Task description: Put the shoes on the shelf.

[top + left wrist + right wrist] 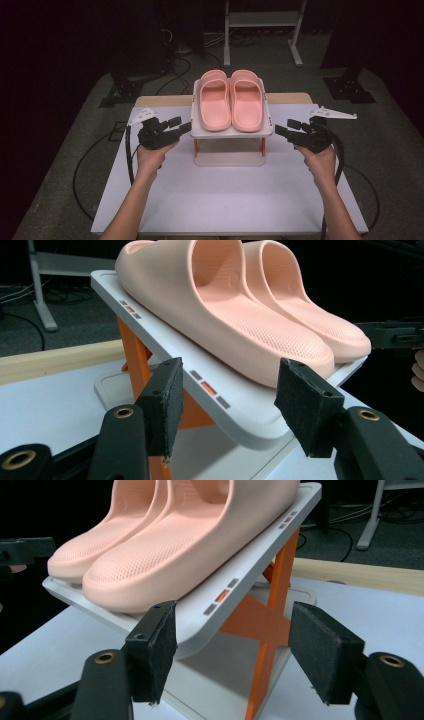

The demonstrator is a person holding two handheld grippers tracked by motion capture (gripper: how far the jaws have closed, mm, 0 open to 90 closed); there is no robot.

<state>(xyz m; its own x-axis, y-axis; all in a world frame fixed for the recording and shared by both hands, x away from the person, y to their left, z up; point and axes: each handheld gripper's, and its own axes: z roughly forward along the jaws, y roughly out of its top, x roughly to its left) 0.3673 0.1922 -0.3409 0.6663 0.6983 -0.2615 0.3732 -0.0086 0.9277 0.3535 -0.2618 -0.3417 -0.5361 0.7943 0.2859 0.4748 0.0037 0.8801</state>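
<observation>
Two pink slippers (231, 100) lie side by side on the top shelf of a small white rack (232, 131) with orange legs (134, 347). My left gripper (180, 126) is open just left of the shelf's near corner, its jaws spread on either side of the shelf rim (240, 412) without touching it. My right gripper (285, 128) is open at the opposite corner, jaws likewise set around the rim (200, 625). In the left gripper view the nearer slipper (220, 305) fills the top; in the right gripper view the nearer slipper (200, 535) does too.
The rack stands on a white table (225, 195) with a wooden strip (165, 100) along its far edge. Black cables (85, 170) trail off both table sides. A white metal frame (260, 30) and dark stands rise on the floor behind.
</observation>
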